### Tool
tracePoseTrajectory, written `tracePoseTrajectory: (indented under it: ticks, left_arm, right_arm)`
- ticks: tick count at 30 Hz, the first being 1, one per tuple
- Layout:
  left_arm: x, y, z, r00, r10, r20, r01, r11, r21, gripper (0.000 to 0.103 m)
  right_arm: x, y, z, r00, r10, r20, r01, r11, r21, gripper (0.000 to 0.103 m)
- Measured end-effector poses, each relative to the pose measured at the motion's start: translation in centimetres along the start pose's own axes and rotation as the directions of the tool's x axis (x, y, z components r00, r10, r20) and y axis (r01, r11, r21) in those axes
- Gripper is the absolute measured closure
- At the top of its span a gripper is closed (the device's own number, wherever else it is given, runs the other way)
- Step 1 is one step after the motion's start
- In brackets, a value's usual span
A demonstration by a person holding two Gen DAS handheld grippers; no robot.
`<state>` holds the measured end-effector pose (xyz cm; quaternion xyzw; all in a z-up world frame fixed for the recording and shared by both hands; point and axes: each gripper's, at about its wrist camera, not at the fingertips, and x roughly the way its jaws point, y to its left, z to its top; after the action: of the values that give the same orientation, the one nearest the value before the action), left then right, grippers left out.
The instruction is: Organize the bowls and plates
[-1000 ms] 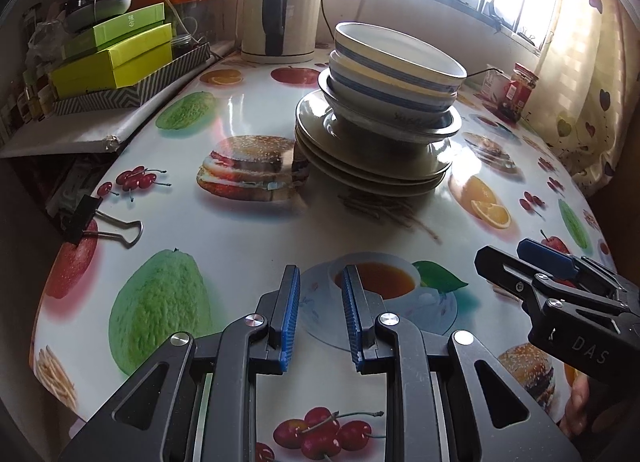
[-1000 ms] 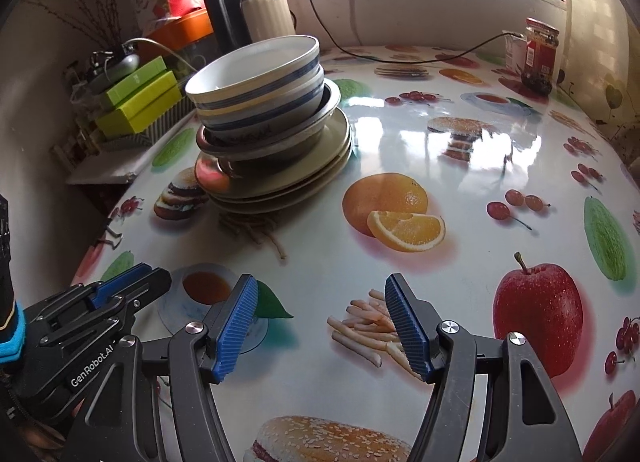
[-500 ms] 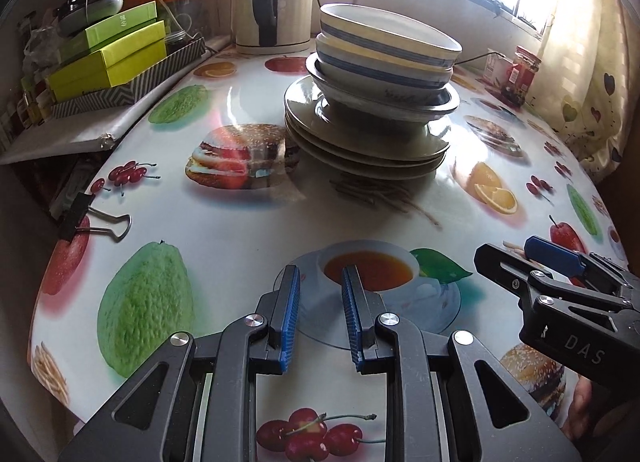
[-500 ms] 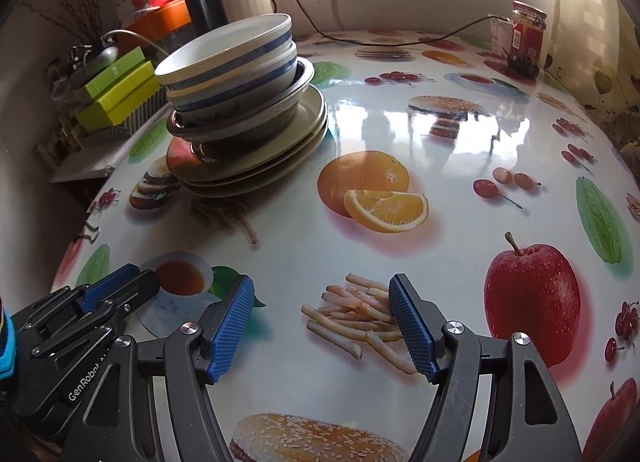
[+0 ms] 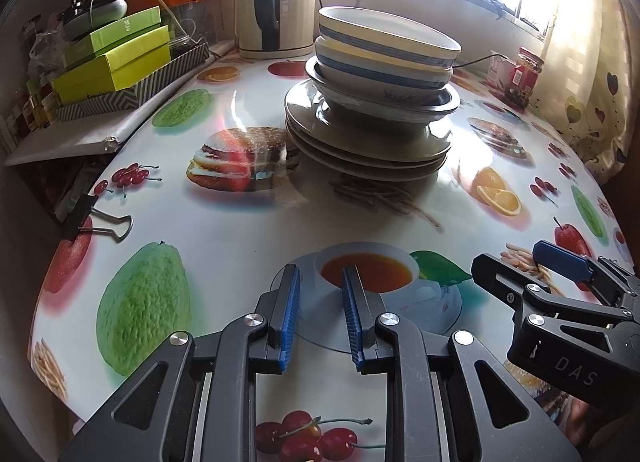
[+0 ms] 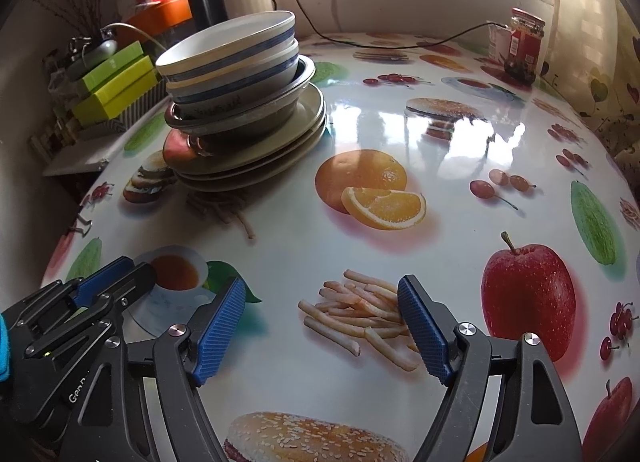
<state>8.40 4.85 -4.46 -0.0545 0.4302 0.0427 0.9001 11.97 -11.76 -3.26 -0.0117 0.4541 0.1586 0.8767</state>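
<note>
Bowls sat nested on the stacked plates, well beyond both grippers. Nearest, the left gripper held nothing, its blue pads a narrow gap apart over the tablecloth's printed teacup; the right gripper hung empty with its jaws wide apart above printed fries. How many bowls and plates made up the stack was hard to tell, since rims overlapped. Behind the stack stood a kettle, partly hidden by the bowls; left of the stack lay green boxes, right of it a jar, and a binder clip gripped the table edge.
</note>
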Motion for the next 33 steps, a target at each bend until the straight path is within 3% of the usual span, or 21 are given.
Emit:
tracePoseTrajectory:
  ticks: [33]
  left_arm:
    - [-0.10,-0.02,-0.08,1.000,0.004,0.010,-0.004,1.000,-0.003,0.080]
  right_arm:
    - [-0.06,-0.09,-0.13,1.000,-0.018,0.005,0.018,1.000,0.000,0.020]
